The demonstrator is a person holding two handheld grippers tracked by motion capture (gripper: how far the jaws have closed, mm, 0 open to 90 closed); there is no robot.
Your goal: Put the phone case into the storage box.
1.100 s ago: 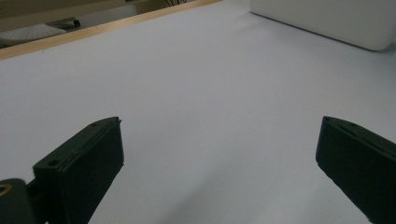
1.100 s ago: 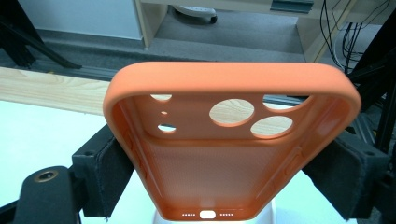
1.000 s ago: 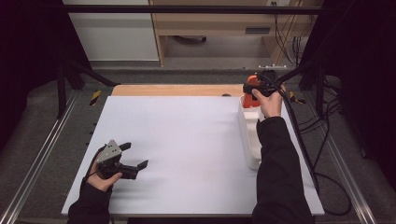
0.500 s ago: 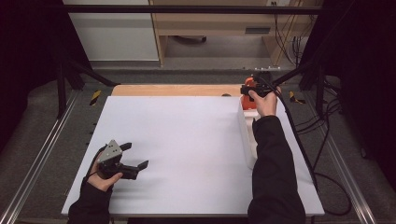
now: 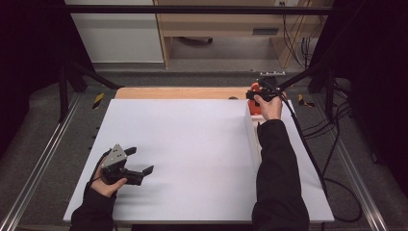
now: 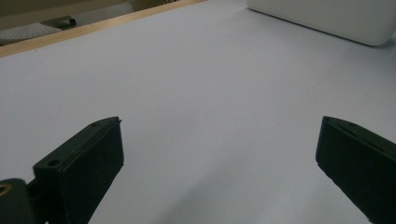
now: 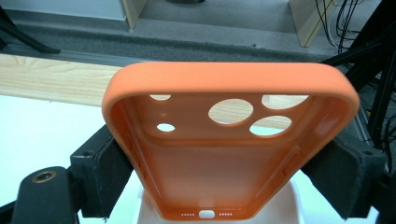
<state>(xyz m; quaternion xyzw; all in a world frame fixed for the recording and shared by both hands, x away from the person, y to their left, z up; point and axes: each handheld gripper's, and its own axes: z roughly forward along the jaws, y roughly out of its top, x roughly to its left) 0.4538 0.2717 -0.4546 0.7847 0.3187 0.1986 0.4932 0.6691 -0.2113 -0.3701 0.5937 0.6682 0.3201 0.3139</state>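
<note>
Phone case [image 7: 229, 140], orange and soft, is pinched across its width between the jaws of the right gripper [image 7: 229, 172], its long axis running out away from the jaws, camera holes at the far end and port slot nearest the gripper. Left to right in the high view: the left gripper [image 5: 137, 163] rests on the white table [image 5: 192, 144] near its front left corner, jaws spread with nothing between them; the left gripper view confirms the wide gap over bare surface. Farther right, a white box [image 5: 252, 130] lies along the table's right side. At its far end the right gripper [image 5: 255, 94] holds the phone case [image 5: 255, 103] above the box, so the right hand [image 5: 270, 107] is the nearer one by far. The coming move probably turns on the case sitting directly over the box's far end. Against the earlier frames, the right gripper stands somewhat lower; the left has kept its place.
</note>
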